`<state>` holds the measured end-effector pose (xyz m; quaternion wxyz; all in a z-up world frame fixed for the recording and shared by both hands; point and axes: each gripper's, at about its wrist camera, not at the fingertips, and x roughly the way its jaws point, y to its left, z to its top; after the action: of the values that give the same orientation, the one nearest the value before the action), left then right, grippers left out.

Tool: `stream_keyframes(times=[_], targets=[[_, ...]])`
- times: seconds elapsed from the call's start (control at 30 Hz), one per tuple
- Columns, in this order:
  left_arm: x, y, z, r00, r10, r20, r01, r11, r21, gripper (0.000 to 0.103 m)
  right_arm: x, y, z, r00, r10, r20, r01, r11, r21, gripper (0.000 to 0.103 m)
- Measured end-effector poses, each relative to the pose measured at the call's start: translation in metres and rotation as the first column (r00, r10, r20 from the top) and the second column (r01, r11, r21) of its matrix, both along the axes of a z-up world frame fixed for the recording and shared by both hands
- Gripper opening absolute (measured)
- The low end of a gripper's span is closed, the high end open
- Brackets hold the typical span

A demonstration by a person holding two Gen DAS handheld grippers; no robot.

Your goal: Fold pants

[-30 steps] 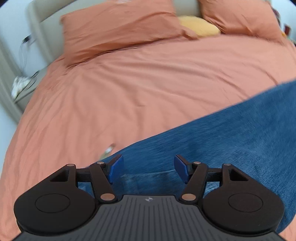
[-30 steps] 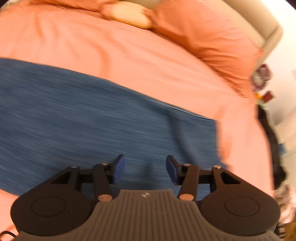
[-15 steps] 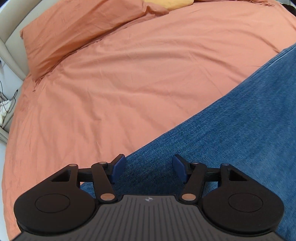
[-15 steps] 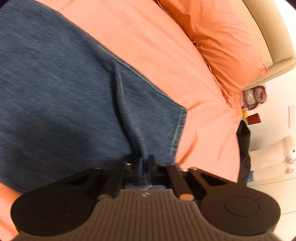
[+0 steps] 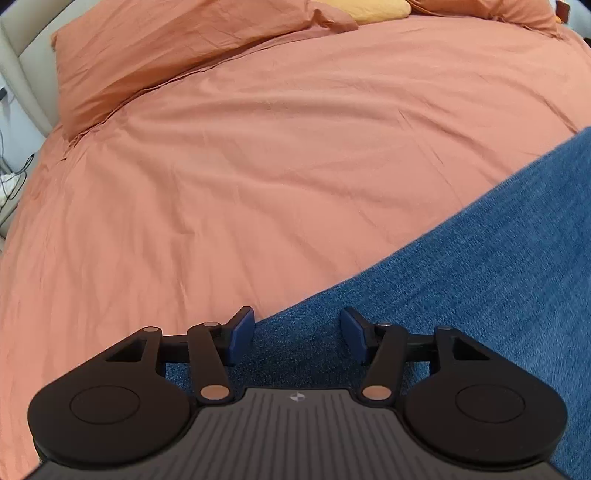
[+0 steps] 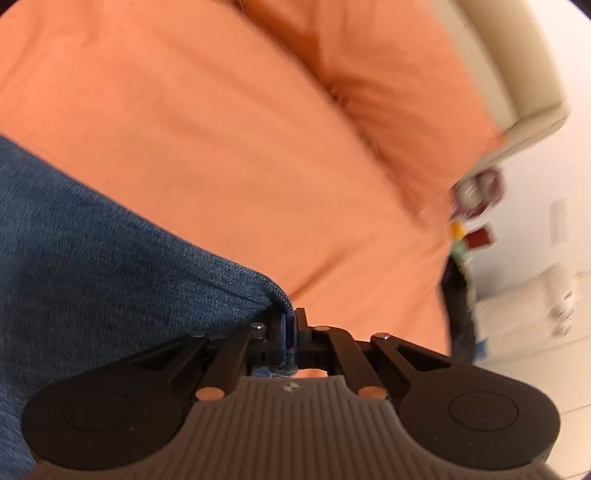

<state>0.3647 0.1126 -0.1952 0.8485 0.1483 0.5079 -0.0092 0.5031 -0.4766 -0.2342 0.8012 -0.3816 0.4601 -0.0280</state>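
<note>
Blue denim pants [image 5: 461, 280] lie spread on the orange bed cover [image 5: 258, 155]. In the left wrist view my left gripper [image 5: 297, 334] hovers over the pants' near edge, its jaws closing, the blue pads apart with denim beneath them and nothing pinched. In the right wrist view my right gripper [image 6: 290, 326] is shut on a corner of the pants [image 6: 110, 266]; the cloth is lifted and bunched into a ridge running up to the pads. A bit of the hem shows behind the fingers.
Orange pillows [image 5: 159, 51] and a yellow one [image 5: 373, 9] lie at the head of the bed against a beige headboard [image 6: 509, 74]. Past the bed's right side are small coloured items [image 6: 476, 206], a dark garment [image 6: 458, 314] and white furniture [image 6: 524, 306].
My right gripper closed on the pants' end and has pulled it up and leftward across the bed. My left gripper dropped to the pants' edge and its jaws narrowed slightly.
</note>
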Motion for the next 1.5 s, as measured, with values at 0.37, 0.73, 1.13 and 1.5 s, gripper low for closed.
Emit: stream_keyframes(times=[0.37,0.73,1.13,1.5], targets=[[0.001,0.002,0.011,0.999,0.014,0.035,-0.014,1.0,-0.019,0.058,0.026,-0.003,-0.029,0.998,-0.048,-0.04,0.049,0.999,0.012,0.02],[-0.013,-0.051,0.044,0.963,-0.252,0.093,0.26,0.962,-0.082,0.064,-0.037,-0.068,0.026,0.948,-0.313,-0.055,0.305,0.844,0.442,0.044],[0.019,-0.111,0.007,0.899,-0.437,-0.017,0.437,0.899,-0.015,0.066,-0.054,0.058,0.031,0.995,-0.054,-0.078,0.091,0.78,0.619,0.042],[0.013,-0.124,0.002,0.886,-0.462,0.038,0.464,0.885,-0.047,0.0,-0.036,0.216,0.016,0.895,0.446,-0.004,-0.353,0.713,0.606,0.04]])
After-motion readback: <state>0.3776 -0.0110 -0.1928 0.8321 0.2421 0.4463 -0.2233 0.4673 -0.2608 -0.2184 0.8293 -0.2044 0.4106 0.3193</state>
